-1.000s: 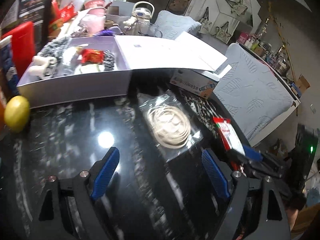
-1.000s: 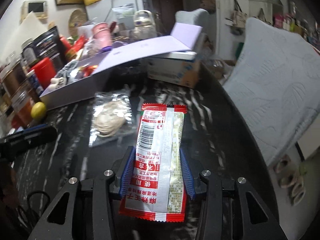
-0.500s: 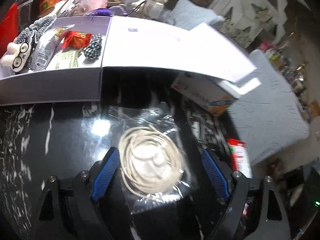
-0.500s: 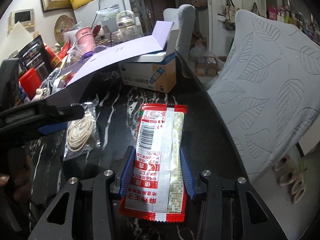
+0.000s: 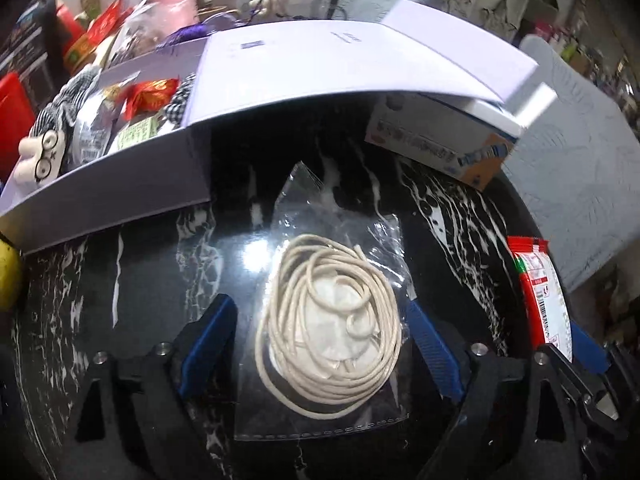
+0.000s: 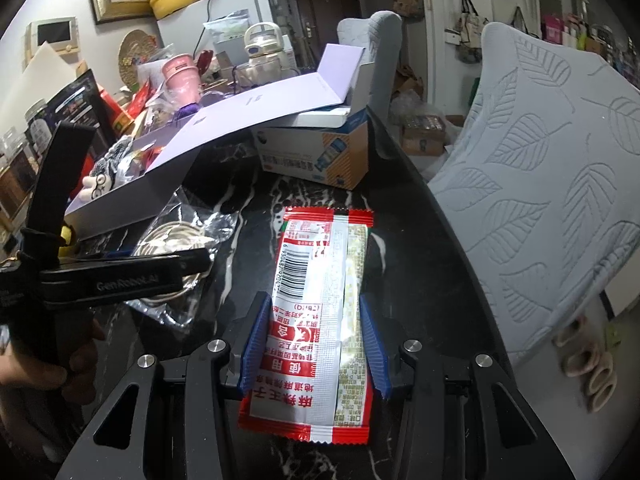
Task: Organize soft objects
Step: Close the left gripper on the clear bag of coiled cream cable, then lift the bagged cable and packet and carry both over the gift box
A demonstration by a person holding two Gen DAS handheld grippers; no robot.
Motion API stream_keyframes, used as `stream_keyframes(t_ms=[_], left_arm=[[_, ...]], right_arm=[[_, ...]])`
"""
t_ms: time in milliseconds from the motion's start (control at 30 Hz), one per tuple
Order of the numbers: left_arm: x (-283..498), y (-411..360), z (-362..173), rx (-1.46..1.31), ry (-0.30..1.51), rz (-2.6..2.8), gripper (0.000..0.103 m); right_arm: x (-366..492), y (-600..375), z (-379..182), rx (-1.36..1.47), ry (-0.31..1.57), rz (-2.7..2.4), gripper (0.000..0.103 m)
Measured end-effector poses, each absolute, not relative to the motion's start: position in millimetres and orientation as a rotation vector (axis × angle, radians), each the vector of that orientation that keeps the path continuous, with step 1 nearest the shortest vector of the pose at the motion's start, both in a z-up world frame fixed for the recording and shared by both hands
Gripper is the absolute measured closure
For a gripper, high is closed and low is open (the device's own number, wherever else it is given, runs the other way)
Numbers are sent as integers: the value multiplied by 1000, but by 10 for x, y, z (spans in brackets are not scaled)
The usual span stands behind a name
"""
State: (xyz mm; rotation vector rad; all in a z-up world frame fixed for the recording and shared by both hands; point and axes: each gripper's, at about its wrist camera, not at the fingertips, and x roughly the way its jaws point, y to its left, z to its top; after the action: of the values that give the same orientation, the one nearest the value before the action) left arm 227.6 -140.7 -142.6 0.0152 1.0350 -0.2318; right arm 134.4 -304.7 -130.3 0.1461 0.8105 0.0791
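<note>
A clear plastic bag with a coil of cream cord lies on the black marble table. My left gripper is open, its blue pads on either side of the coil, low over it. My right gripper is shut on a red and white snack packet, held above the table at the right; the packet also shows in the left wrist view. An open lavender box at the back left holds soft toys and packets. The bag also shows in the right wrist view, beneath the left gripper.
A blue and orange carton stands behind the bag under the box's open lid. A yellow fruit sits at the far left. A chair with a leaf-patterned cover stands off the table's right edge. Clutter fills the back.
My left gripper has moved forward and down over the cord bag, which now lies between its open pads. My right gripper keeps hold of the packet and has shifted slightly.
</note>
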Motion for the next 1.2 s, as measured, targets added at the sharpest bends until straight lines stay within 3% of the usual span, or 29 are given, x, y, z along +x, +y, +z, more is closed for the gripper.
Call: stream_keyframes(t_ms=[133, 267, 333, 367, 400, 567, 1200], left_arm=[[2232, -1551, -1486, 115, 1037, -242, 3], [2226, -1540, -1512, 113, 1007, -257, 2], [2198, -1500, -1514, 105, 975, -276, 8], [2171, -1483, -1506, 118, 963, -267, 20], [2175, -1470, -1472, 116, 956, -269, 25], [2078, -1414, -1429, 127, 949, -305, 37], [1427, -561, -900, -15, 821, -245, 37]], right_arm=[[1306, -3002, -1305, 126, 819, 79, 59], [1256, -2973, -1321, 132, 826, 71, 59], [1231, -2959, -1328, 135, 829, 70, 59], [1221, -2952, -1327, 141, 829, 72, 59], [1213, -2951, -1325, 149, 829, 75, 59], [1207, -2930, -1338, 179, 834, 76, 59], [1031, -2301, -1197, 165, 791, 215, 59]])
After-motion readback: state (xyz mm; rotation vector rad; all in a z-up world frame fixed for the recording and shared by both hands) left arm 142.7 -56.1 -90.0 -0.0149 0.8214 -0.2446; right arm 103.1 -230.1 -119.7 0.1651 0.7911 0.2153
